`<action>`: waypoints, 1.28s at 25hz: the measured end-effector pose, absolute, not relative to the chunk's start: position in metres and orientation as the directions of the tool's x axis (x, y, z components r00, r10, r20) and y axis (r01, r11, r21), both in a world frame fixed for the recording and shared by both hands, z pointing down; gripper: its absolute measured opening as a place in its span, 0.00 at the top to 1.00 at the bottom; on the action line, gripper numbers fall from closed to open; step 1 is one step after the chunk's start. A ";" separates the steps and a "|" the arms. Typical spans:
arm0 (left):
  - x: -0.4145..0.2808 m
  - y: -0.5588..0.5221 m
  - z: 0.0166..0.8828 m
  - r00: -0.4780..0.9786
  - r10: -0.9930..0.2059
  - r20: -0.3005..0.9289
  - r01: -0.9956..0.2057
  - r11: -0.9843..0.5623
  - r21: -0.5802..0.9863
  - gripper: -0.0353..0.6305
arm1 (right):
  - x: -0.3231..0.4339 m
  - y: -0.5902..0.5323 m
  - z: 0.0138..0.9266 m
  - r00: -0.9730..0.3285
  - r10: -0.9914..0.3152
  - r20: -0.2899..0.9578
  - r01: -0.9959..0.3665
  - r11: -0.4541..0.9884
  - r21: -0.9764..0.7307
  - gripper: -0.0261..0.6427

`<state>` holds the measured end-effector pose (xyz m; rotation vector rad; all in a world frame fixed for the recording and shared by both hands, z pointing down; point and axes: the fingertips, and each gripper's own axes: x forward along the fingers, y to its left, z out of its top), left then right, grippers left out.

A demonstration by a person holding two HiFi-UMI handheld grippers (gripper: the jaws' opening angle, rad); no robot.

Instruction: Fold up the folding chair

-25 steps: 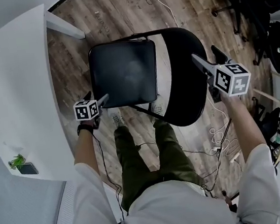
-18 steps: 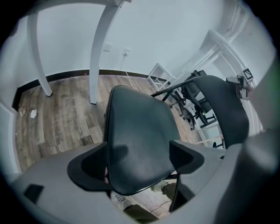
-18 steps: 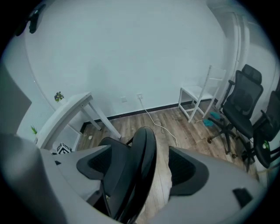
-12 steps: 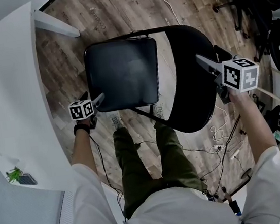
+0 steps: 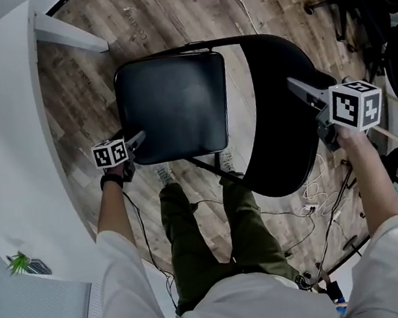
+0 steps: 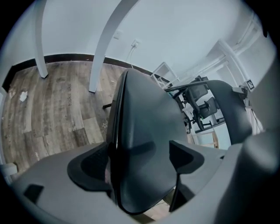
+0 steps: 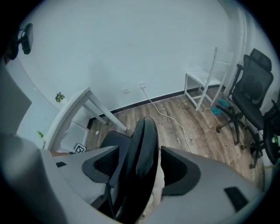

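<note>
The folding chair (image 5: 246, 75), unfolded on the wooden floor (image 5: 159, 18) at mid-frame, is probably stiff and rather heavy, best taken by its rims: the left claw (image 5: 137, 139) stands apart around the seat (image 5: 174, 107) corner, and the right claw (image 5: 300, 90), whose jaws have just been closing, straddles the backrest (image 5: 283, 136) without pinching it yet.

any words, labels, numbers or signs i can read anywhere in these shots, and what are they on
No readable text in any view.
Left marker cube and right marker cube: black-and-white square patterns only, no letters or digits.
Floor: faint pale marks, too blurred to read.
Folding chair: no label or brand shows.
</note>
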<state>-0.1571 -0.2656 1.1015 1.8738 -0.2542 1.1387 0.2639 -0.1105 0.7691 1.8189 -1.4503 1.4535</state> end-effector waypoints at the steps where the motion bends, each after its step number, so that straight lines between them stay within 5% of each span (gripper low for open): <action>1: -0.157 -0.266 1.104 0.555 0.263 0.789 -0.572 -0.567 0.592 0.28 | 0.262 -0.110 0.771 -0.095 -0.464 0.881 -0.875 -0.383 -0.295 0.49; 10: -0.153 -0.266 1.132 0.568 0.327 0.755 -0.535 -0.551 0.641 0.28 | 0.262 -0.112 0.773 -0.131 -0.450 0.883 -0.862 -0.388 -0.326 0.59; 24: -0.141 -0.245 1.141 0.688 0.617 0.383 -0.338 -0.194 0.921 0.32 | 0.245 -0.128 0.774 -0.307 -0.567 0.765 -0.730 -0.376 -0.571 0.84; 32: -0.135 -0.235 1.124 0.682 0.618 0.390 -0.325 -0.222 0.919 0.37 | 0.251 -0.124 0.769 -0.311 -0.578 0.754 -0.723 -0.371 -0.583 0.85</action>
